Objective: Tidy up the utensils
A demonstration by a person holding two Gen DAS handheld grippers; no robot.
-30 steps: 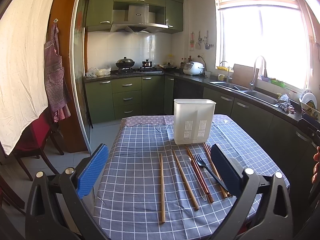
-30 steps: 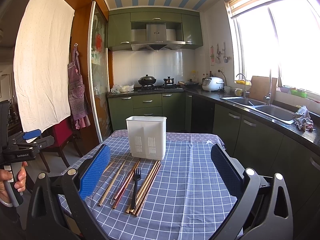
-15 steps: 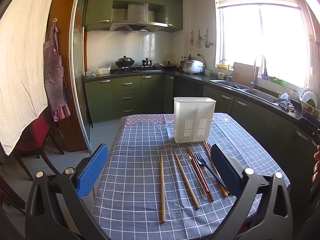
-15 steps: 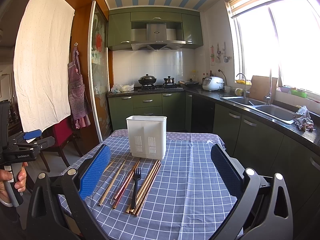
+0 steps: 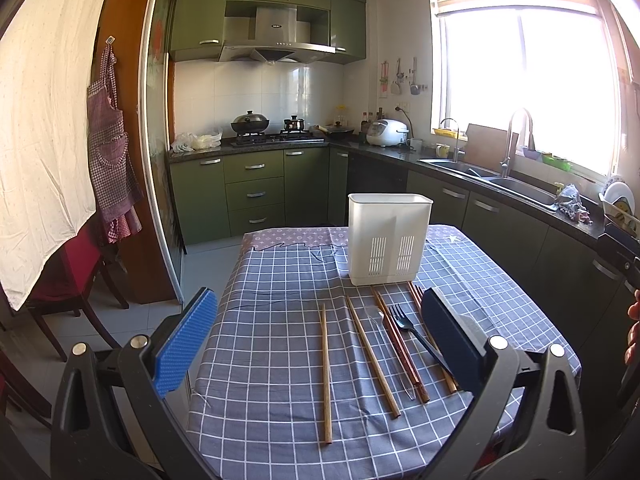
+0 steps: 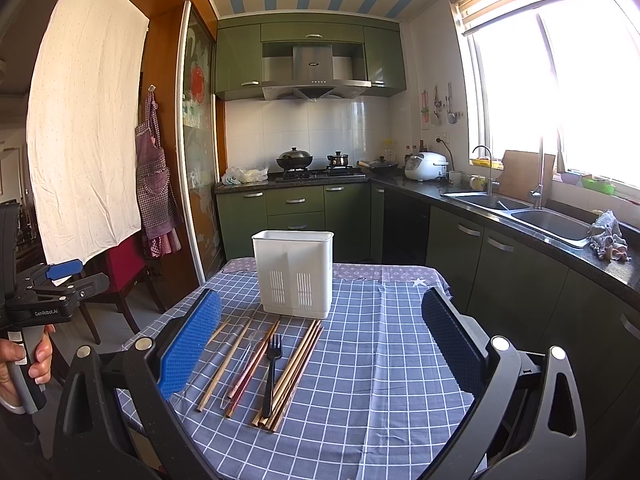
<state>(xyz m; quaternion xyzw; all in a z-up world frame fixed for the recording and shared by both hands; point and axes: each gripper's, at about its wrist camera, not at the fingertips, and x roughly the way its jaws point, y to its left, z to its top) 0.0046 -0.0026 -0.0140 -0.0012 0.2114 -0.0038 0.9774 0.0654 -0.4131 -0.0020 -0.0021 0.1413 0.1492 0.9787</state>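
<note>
Left gripper (image 5: 320, 344): jaws spread wide, holding nothing, raised over the near edge of the table.
Right gripper (image 6: 320, 344): likewise wide and empty.
Utensils: wooden chopsticks (image 5: 326, 372), a reddish pair (image 6: 250, 364) and a black fork (image 6: 273, 364) lay flat in a loose row in front of the white holder (image 6: 294, 278), apart from it.
Handling: probably light, stiff and thin; smooth sticks could roll or slip, so a mid-shaft pinch looked safest.
Surface: checked cloth (image 6: 380, 360), soft, likely to wrinkle under a scraping finger.
Room: green kitchen cabinets (image 5: 256, 192), sink (image 6: 532, 216) under a bright window.
</note>
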